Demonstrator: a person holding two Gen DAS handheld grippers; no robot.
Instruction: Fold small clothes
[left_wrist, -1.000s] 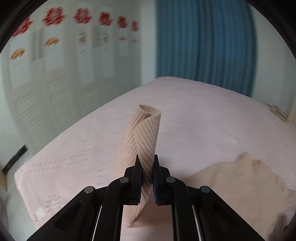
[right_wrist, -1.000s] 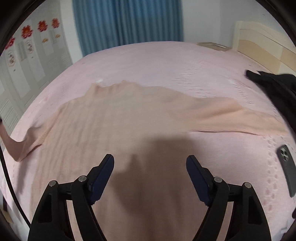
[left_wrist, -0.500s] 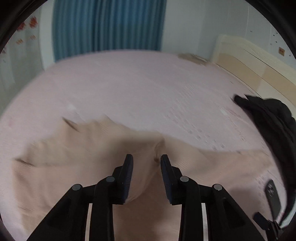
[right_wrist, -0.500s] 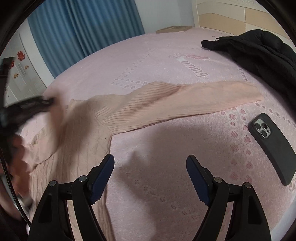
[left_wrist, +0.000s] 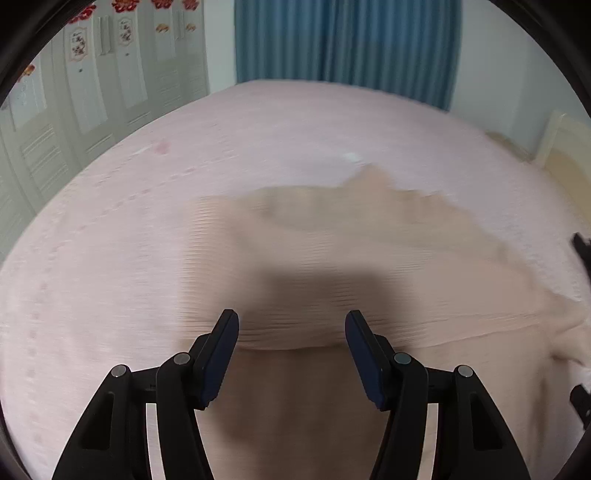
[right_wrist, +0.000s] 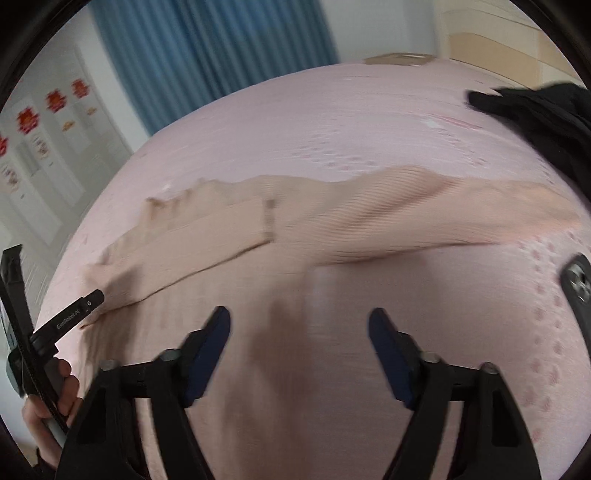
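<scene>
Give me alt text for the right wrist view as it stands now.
A beige ribbed sweater lies spread on a pink bed, one sleeve folded across its body and the other stretched right. The right gripper hangs open above it. A phone and a black garment lie at right.

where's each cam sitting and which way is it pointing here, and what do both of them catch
Left wrist: on the left tongs, angled down over the peach sweater on the pink bed, toward the blue curtain; only its own two open fingers show.
Right wrist: on the right tongs, angled down at the same sweater, with a phone and black garment at right; its open fingers show, plus the person's hand holding the left tongs at the left edge.
Shared: sweater, bed, curtain.
</scene>
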